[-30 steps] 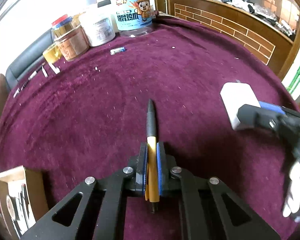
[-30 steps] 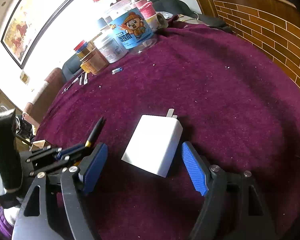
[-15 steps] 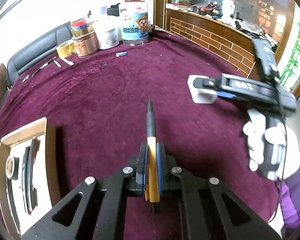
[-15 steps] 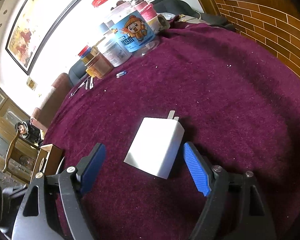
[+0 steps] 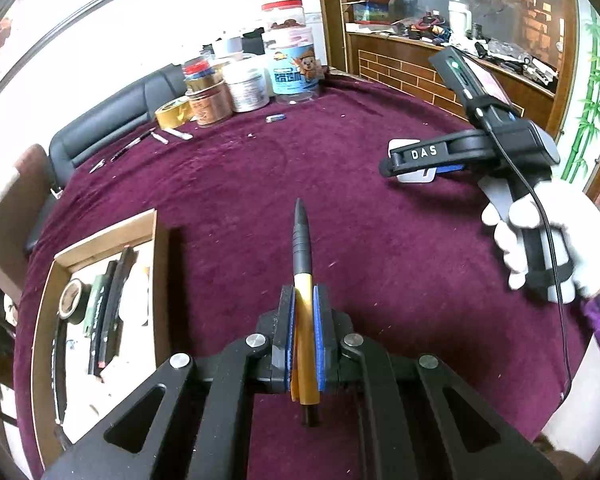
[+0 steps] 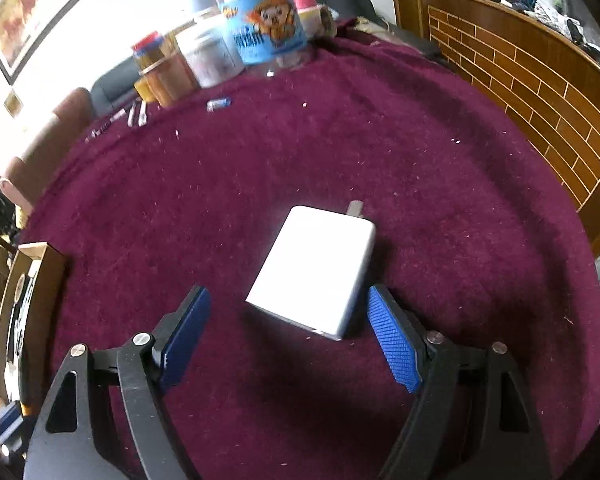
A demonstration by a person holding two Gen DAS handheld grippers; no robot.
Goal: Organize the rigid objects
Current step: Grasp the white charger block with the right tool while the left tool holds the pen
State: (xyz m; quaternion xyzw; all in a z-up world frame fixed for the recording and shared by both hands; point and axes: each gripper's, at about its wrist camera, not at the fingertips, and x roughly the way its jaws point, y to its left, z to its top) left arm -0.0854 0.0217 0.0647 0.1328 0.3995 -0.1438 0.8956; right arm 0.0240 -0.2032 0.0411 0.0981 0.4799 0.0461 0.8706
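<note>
My left gripper (image 5: 303,300) is shut on a yellow and black pen (image 5: 302,248), held above the purple cloth with its tip pointing away. A wooden box (image 5: 158,264) with tape and several dark tools lies to its left. My right gripper (image 6: 288,312) is open, its blue pads on either side of the near end of a white charger (image 6: 314,268) that lies flat on the cloth. In the left wrist view the right gripper (image 5: 412,164) is at the right, over the charger (image 5: 416,176).
Jars and tubs (image 5: 256,76) stand at the table's far edge, with a tape roll (image 5: 174,112), a small battery (image 5: 276,118) and thin tools (image 5: 140,144). The wooden box (image 6: 40,256) shows at the left in the right wrist view. A brick-pattern counter (image 6: 540,92) curves along the right.
My left gripper with the pen has risen and pulled back toward the left, bringing the wooden box into view. The right gripper stays open around the charger, slightly closer.
</note>
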